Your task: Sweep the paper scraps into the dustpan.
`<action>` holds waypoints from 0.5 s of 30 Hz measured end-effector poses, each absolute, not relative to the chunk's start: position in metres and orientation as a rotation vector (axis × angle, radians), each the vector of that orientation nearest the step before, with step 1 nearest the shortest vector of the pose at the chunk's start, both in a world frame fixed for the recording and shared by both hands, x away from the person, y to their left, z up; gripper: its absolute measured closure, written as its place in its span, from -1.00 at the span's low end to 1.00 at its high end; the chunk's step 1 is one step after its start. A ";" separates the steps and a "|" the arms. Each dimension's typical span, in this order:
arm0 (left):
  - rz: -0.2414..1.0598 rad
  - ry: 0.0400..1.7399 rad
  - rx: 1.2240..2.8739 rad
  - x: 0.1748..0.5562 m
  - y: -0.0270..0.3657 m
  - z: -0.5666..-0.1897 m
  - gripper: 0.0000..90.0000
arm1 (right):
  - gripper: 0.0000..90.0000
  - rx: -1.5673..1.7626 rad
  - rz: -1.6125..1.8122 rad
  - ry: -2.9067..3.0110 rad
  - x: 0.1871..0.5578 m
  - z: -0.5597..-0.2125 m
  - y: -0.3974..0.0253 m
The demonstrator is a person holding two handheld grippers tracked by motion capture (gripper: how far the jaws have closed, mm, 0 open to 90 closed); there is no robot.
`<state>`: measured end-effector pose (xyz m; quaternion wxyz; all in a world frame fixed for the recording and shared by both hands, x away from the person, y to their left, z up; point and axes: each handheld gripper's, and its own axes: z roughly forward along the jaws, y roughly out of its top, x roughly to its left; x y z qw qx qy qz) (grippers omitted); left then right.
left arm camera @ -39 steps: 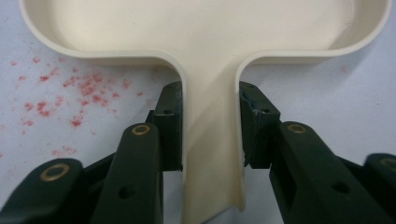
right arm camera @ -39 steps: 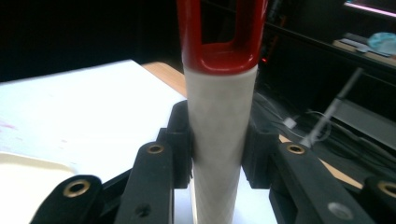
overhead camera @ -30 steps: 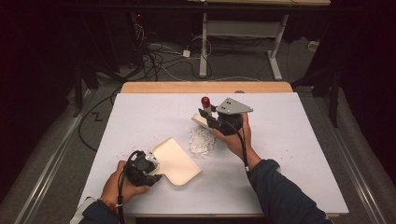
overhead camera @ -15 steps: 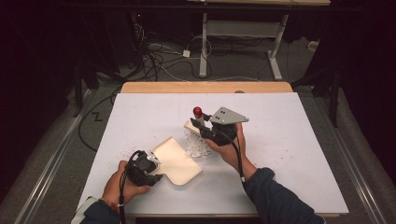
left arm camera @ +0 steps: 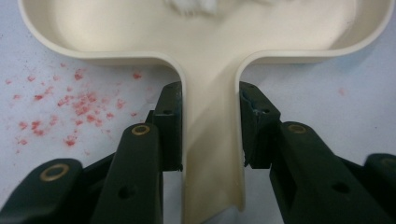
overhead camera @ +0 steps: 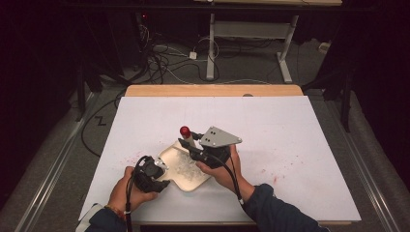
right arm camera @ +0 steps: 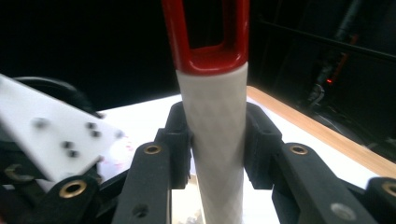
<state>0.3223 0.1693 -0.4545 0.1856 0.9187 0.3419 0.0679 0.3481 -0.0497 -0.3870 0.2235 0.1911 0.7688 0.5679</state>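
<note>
A white table (overhead camera: 300, 145) spreads under the high view, a wooden edge (overhead camera: 212, 90) along its 12 o'clock side and faint red specks (left arm camera: 70, 112) scattered over it. Toward the table's 6 o'clock lies a cream dustpan (overhead camera: 186, 169), its pan reaching toward 12 and its handle toward 7. In the left gripper view the handle (left arm camera: 210, 140) runs straight down to 6 between the jaws, and the pan's rim curves away at 10 and 2.

The left gripper (overhead camera: 162, 180), held in the left hand (overhead camera: 128, 191) at the pan's 8 o'clock, is clamped on that handle, both pads pressed to its walls. The right gripper (overhead camera: 187, 143), in the right hand (overhead camera: 222, 169) at the pan's 2 o'clock and carrying a grey plate (overhead camera: 220, 137), is closed on a brush (right arm camera: 217, 140): its white grip stands between the jaws and a red loop (right arm camera: 208, 51) tops it at 12.

White crumbs (overhead camera: 183, 164), perhaps shreds of paper, lie in the pan just beside the right gripper's tips; the bristles cannot be made out
</note>
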 end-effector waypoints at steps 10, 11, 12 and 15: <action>0.195 0.965 2.579 0.321 0.170 -0.455 0.41 | 0.55 0.436 1.577 2.131 0.333 -0.380 -0.040; 0.192 0.966 2.578 0.321 0.170 -0.455 0.41 | 0.55 0.448 1.581 2.125 0.334 -0.380 -0.041; 0.192 0.966 2.577 0.321 0.170 -0.455 0.41 | 0.55 0.456 1.580 2.119 0.336 -0.379 -0.043; 0.187 0.965 2.576 0.322 0.170 -0.455 0.41 | 0.55 0.486 1.600 2.096 0.342 -0.374 -0.050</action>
